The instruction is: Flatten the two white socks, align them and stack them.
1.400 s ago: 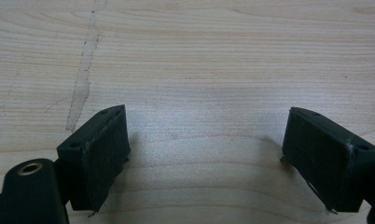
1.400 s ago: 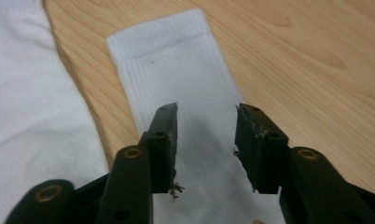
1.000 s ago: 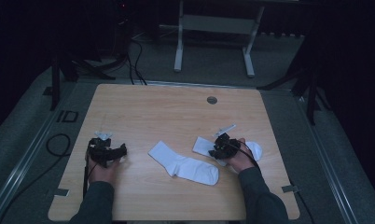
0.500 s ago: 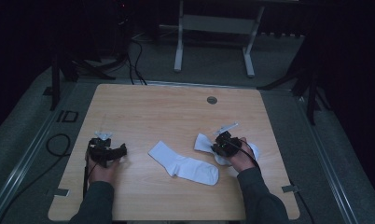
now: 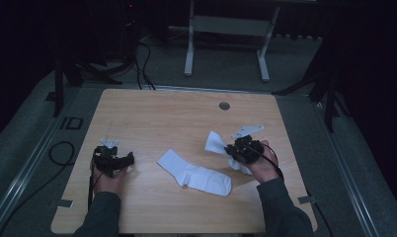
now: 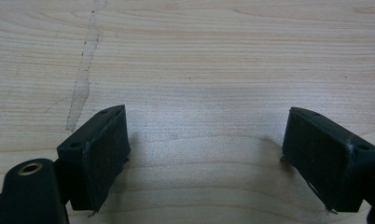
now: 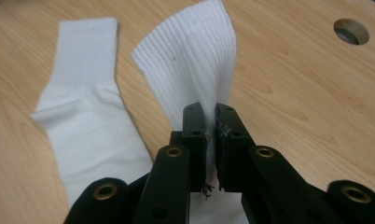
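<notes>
Socks are the things handled: two white ones lie on a wooden worktop. In the high view, one sock lies flat near the middle of the front half, its cuff toward the left gripper and its toe toward the person. The second sock is at the right, its ribbed cuff lifted off the wood and pointing toward the middle, the rest of it under the right gripper and hand. The two socks are near each other; whether they touch cannot be told from here. The left gripper sits low over the front left part of the worktop, held by the left hand, well apart from both socks. One round hole shows near the far edge. Two forearms in dark sleeves come in from the bottom.

In the left gripper view, the left gripper has its two black jaws standing wide apart with bare wood between them. A pale streak runs along the wood at the left.

In the right gripper view, the right gripper has its jaws clamped on the second sock, whose ribbed cuff fans upward from the pinch. The flat sock lies to the left on the wood, just beside the gripper. The round hole shows at the upper right.
</notes>
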### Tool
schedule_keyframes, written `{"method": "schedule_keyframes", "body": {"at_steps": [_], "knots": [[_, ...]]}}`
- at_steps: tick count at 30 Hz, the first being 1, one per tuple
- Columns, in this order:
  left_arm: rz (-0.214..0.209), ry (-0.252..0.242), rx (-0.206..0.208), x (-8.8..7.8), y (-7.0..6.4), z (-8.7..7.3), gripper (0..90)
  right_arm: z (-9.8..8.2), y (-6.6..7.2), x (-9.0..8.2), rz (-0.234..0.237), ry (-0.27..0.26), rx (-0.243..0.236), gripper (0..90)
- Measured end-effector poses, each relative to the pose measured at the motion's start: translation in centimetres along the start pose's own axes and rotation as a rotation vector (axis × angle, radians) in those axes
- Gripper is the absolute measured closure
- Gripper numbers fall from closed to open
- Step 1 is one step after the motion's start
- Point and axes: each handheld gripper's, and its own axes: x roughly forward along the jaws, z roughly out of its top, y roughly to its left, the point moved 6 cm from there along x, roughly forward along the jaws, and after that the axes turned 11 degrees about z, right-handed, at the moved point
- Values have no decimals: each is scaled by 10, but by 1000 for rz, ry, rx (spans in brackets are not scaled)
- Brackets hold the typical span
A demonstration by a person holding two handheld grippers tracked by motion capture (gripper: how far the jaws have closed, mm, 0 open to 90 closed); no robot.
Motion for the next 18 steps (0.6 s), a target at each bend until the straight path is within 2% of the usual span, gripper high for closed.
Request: {"method": "schedule_keyframes", "body": {"at_steps": [5,14,18], "knots": [[0,0,1,0,0,0,145,6,12,-7,8,-29,-22,833],[0,1,1,0,0,0,146,21,22,-22,-4,-78,-54,832],[0,2,1,0,0,0,145,26,31,-30,6,-103,-69,832]]}}
